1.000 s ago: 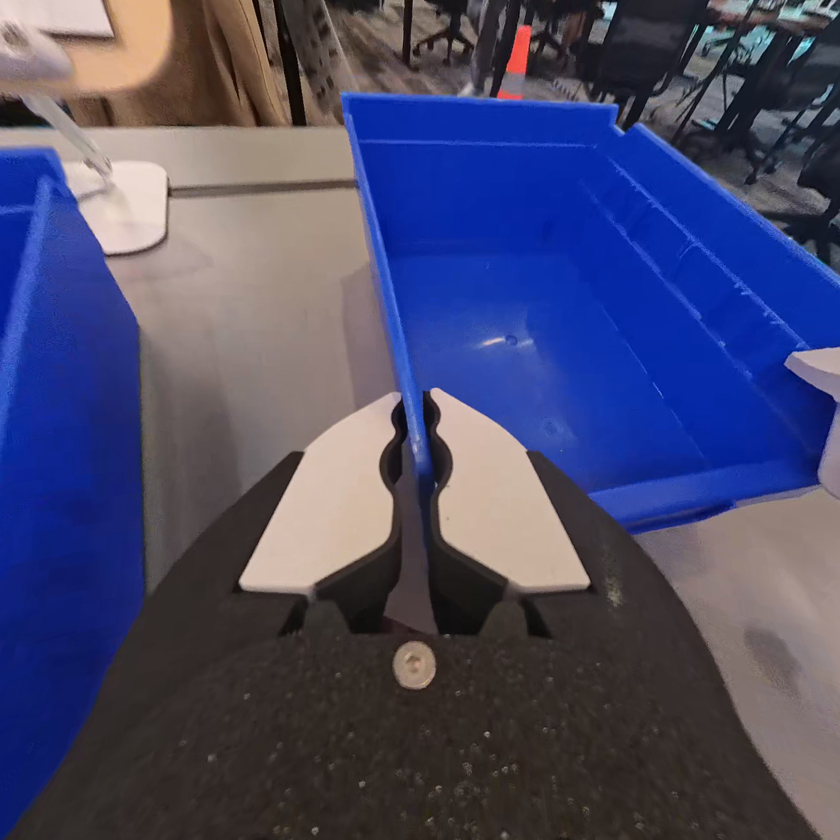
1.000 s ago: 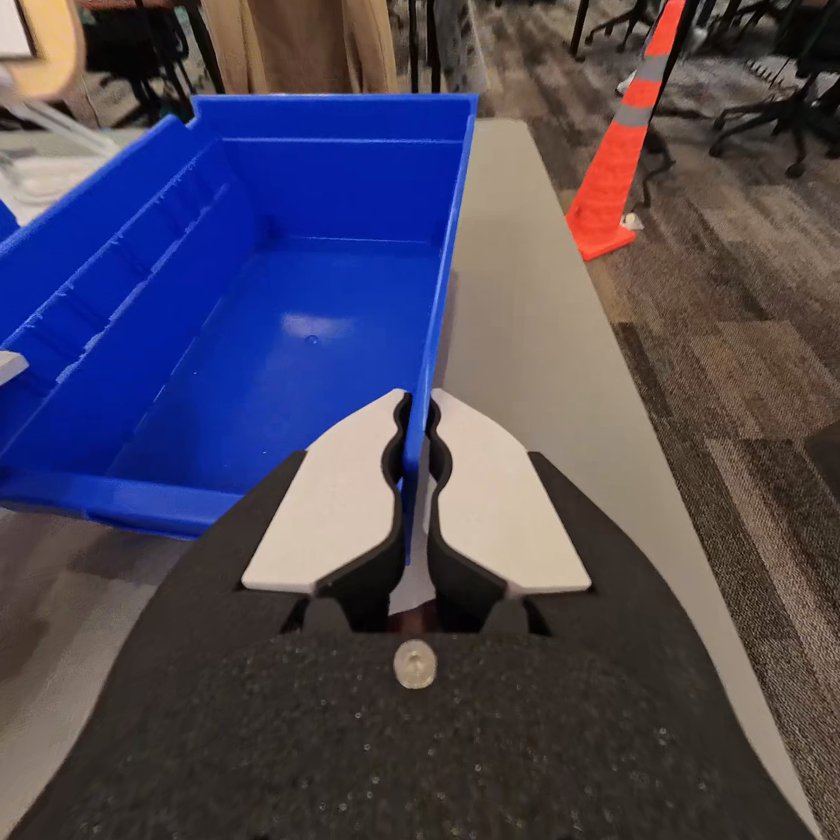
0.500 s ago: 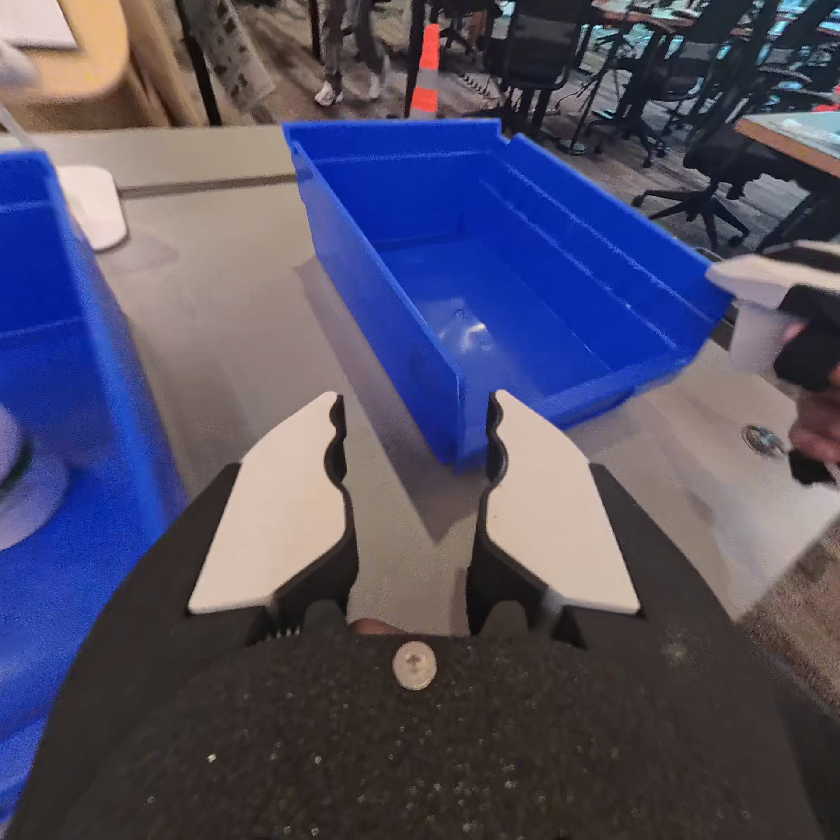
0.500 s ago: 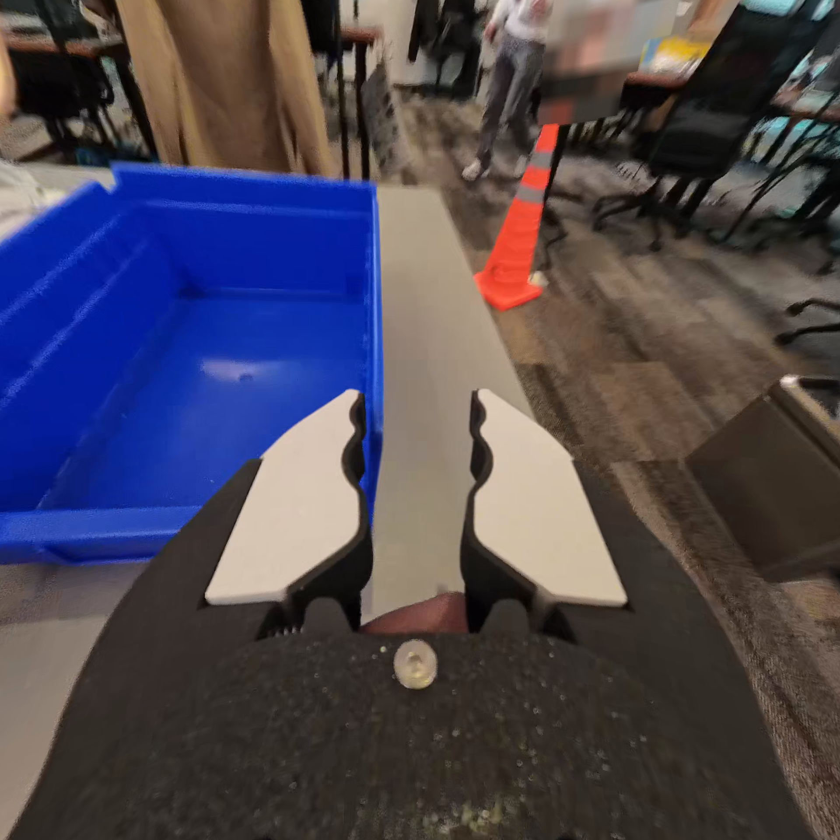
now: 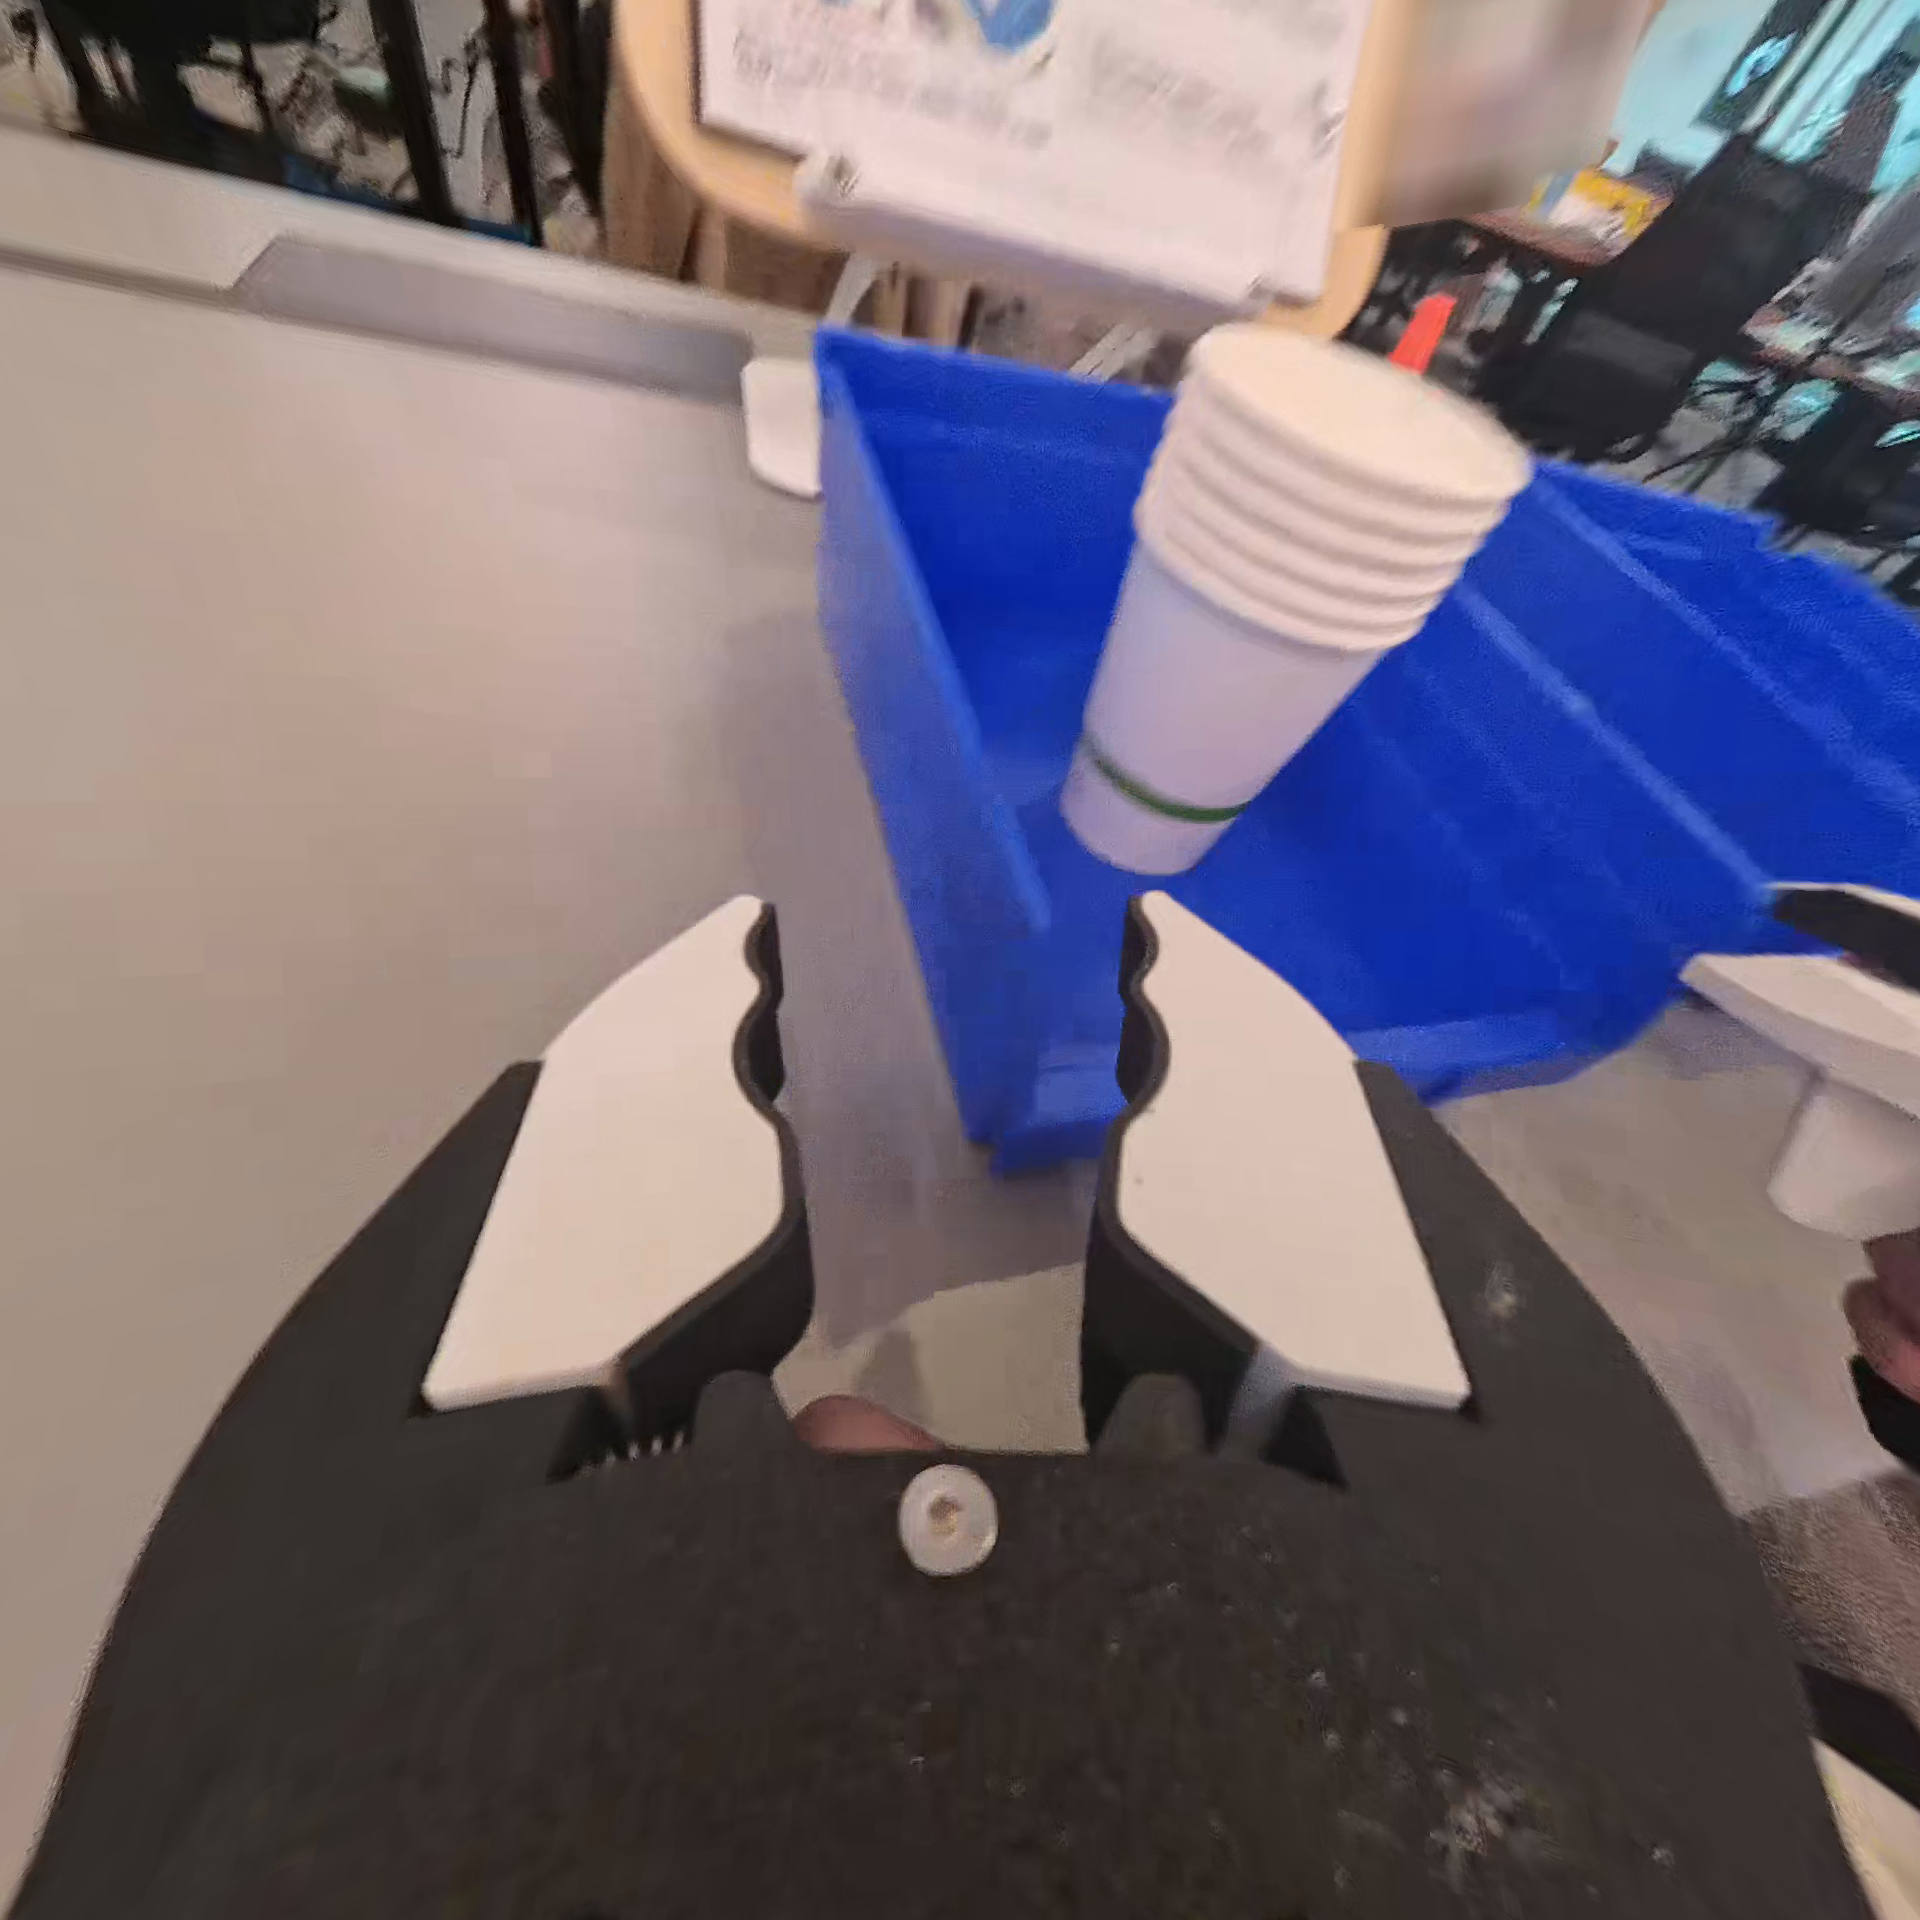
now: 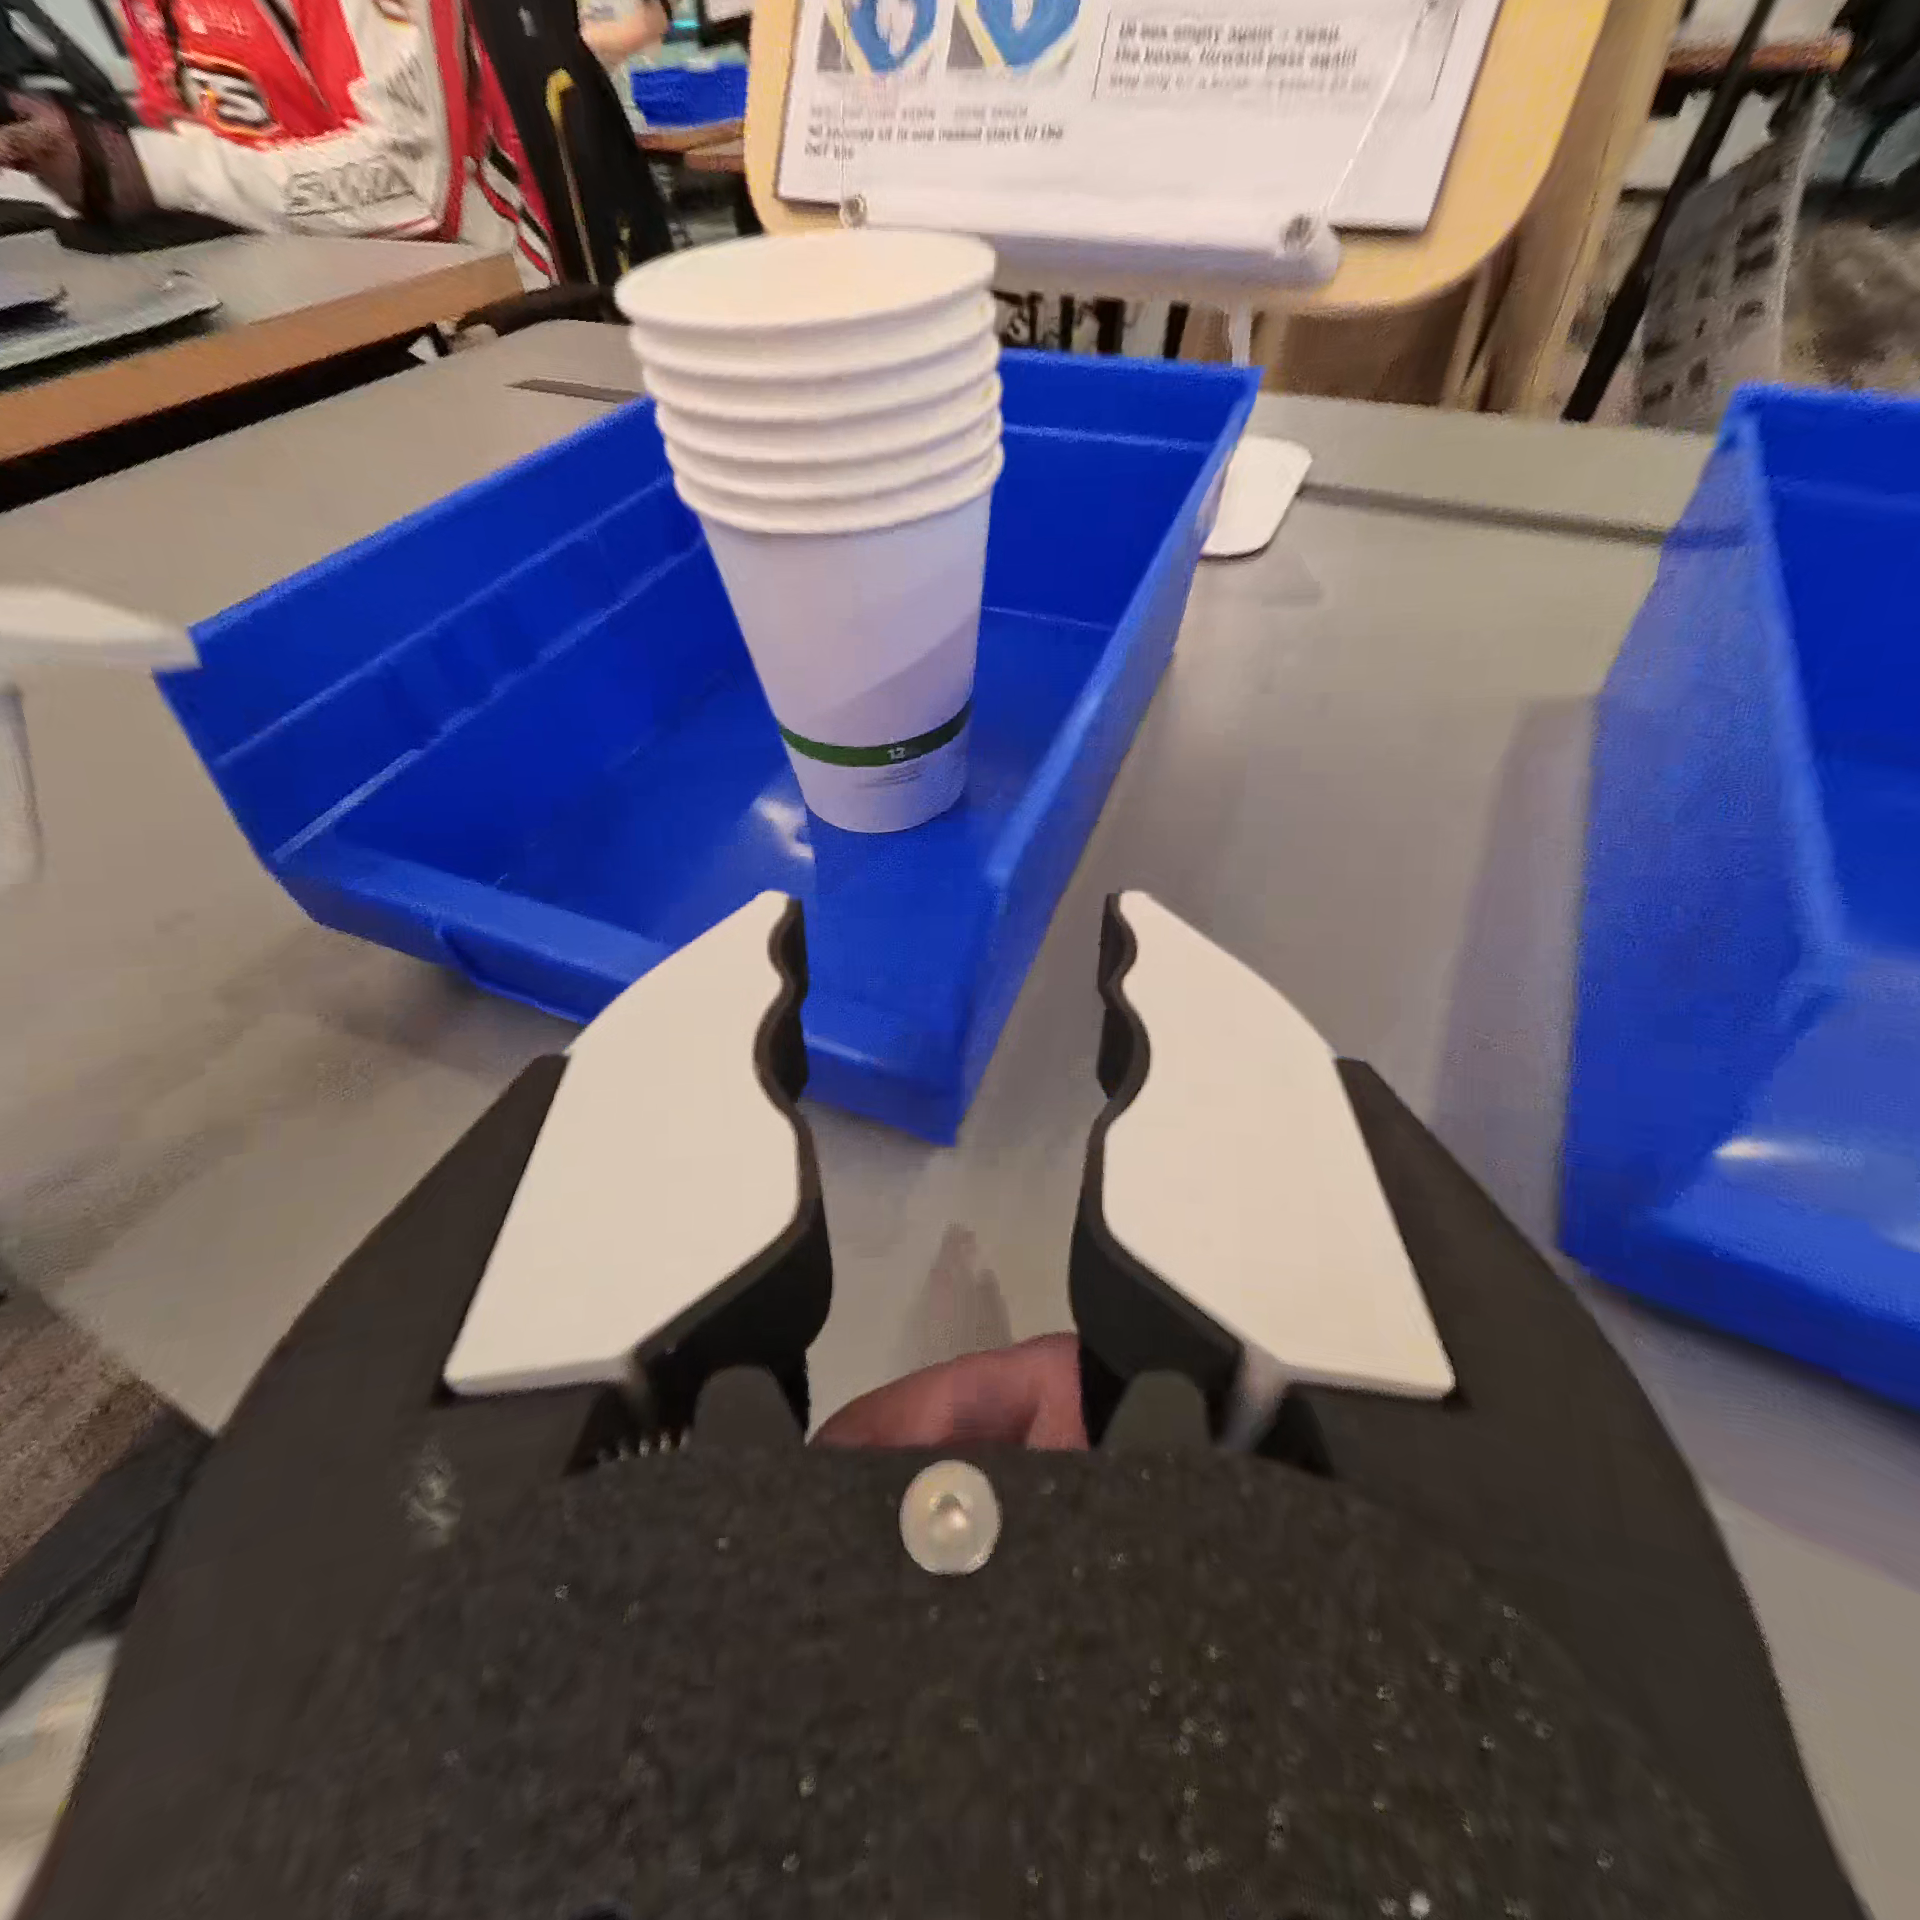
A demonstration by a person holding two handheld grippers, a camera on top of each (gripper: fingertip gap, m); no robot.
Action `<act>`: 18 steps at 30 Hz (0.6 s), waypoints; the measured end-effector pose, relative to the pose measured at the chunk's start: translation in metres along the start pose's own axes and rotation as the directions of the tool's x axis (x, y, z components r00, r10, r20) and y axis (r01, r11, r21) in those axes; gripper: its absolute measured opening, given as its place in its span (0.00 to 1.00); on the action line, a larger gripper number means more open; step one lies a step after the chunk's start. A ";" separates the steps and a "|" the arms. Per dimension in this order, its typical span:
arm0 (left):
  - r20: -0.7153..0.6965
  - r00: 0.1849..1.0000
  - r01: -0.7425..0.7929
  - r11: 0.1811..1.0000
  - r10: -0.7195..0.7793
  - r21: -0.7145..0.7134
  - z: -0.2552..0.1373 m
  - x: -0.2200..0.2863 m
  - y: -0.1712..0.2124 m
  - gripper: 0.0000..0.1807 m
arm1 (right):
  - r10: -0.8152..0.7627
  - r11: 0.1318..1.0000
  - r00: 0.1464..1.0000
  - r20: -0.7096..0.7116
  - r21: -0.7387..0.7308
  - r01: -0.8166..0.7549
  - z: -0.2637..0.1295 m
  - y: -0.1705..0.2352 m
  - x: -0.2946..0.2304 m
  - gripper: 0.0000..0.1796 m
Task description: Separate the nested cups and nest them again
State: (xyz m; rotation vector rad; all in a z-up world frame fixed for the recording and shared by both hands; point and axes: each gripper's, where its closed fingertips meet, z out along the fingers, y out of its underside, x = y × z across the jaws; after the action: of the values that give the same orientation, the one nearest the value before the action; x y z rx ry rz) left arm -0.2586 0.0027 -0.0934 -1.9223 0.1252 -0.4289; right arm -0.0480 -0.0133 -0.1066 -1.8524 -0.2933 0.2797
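I see a grey table [image 6: 1351, 727] in a busy office. My left gripper [image 5: 951, 914] hovers with its jaws spread apart, holding nothing, before the blue bin [image 5: 914, 727]. The stack of nested white cups [image 6: 842, 520] stands upright inside that bin. My right gripper [image 6: 951, 914] is likewise spread and empty; a second blue bin [image 6: 1714, 883] sits rightmost.

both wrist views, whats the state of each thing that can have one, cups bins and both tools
white paper cup stack with a green band: nested, upright in the bin, ungripped
blue plastic bin holding the cups: open-topped, on the grey table, nothing else inside
second blue plastic bin: open-topped, visible part empty
left tool: open, holding nothing
right tool: open, holding nothing
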 end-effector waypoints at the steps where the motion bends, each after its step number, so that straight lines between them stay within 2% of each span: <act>1: 0.027 1.000 -0.006 1.000 0.007 -0.008 0.006 -0.009 0.007 0.34 | 0.018 1.000 1.000 -0.013 -0.013 -0.018 0.009 0.003 -0.004 0.30; 4: 0.088 0.990 -0.108 0.994 0.107 0.005 0.019 -0.016 0.012 0.35 | 0.073 0.996 0.994 -0.087 -0.041 -0.077 0.029 0.012 0.000 0.31; 7: 0.108 0.983 -0.152 0.988 0.150 0.012 0.027 -0.012 0.012 0.32 | 0.104 0.993 0.992 -0.070 -0.042 -0.108 0.039 0.013 -0.009 0.31; 10: 0.076 0.987 -0.142 0.990 0.143 -0.019 0.039 -0.004 0.020 0.30 | 0.076 0.996 0.987 -0.144 -0.041 -0.083 0.044 0.011 -0.002 0.23; 11: 0.065 0.989 -0.130 0.991 0.131 -0.029 0.043 -0.002 0.022 0.27 | 0.085 0.995 0.985 -0.147 -0.037 -0.091 0.046 0.010 -0.002 0.23; 13: 0.036 0.993 -0.113 0.992 0.115 -0.051 0.050 0.004 0.026 0.13 | 0.110 0.993 0.982 -0.154 -0.034 -0.117 0.050 0.008 -0.001 0.19; 14: 0.060 0.992 -0.107 0.993 0.110 -0.051 0.052 0.002 0.025 0.11 | 0.126 0.990 0.979 -0.163 -0.036 -0.134 0.052 0.008 0.000 0.16; 15: 0.098 0.989 -0.108 0.993 0.112 -0.050 0.052 -0.003 0.022 0.08 | 0.149 0.987 0.971 -0.185 -0.033 -0.158 0.050 0.007 0.004 0.08; 16: 0.136 0.983 -0.122 0.992 0.127 -0.044 0.051 -0.009 0.019 0.02 | 0.168 0.984 0.969 -0.181 -0.020 -0.174 0.050 0.005 0.006 0.04; 18: 0.141 0.976 -0.164 0.985 0.169 -0.050 0.049 -0.011 0.018 0.02 | 0.195 0.980 0.964 -0.180 -0.001 -0.198 0.051 0.005 0.005 0.03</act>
State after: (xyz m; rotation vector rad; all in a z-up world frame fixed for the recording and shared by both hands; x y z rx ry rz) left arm -0.2495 0.0420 -0.1283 -1.9556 0.1990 -0.1754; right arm -0.0603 0.0322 -0.1266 -1.9130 0.0129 0.2436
